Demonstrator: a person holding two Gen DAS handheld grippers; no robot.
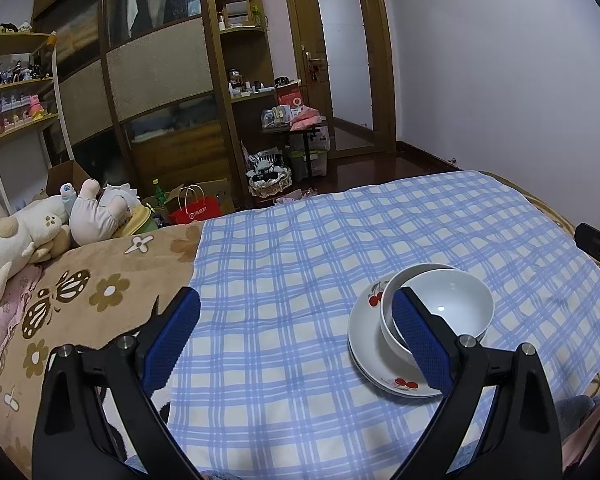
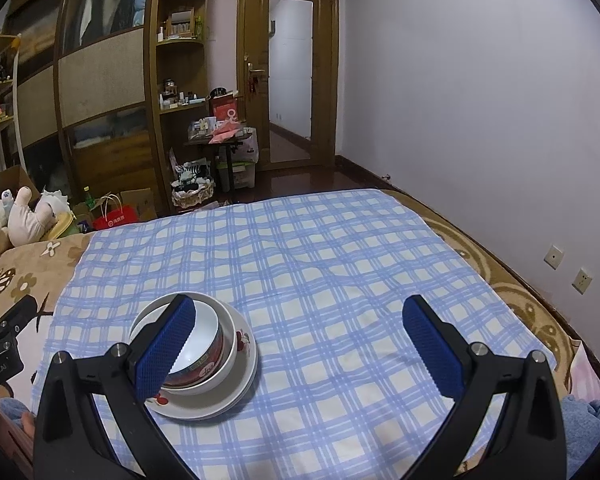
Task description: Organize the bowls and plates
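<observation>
both grippers, left (image 1: 296,320) and right (image 2: 300,320), gape wide and empty above the cloth (image 2: 320,272); bowls (image 2: 204,344) sit nested on stacked plates (image 2: 236,392). withdraw without nudging.

Nested bowls (image 2: 204,344) atop stacked cherry-print plates (image 2: 242,390)

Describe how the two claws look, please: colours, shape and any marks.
Both the left claw and right claw have black angular arms with silver round bolts. Their fingers carry blue pads with a fine mesh texture. No sleeves or cables show.
</observation>
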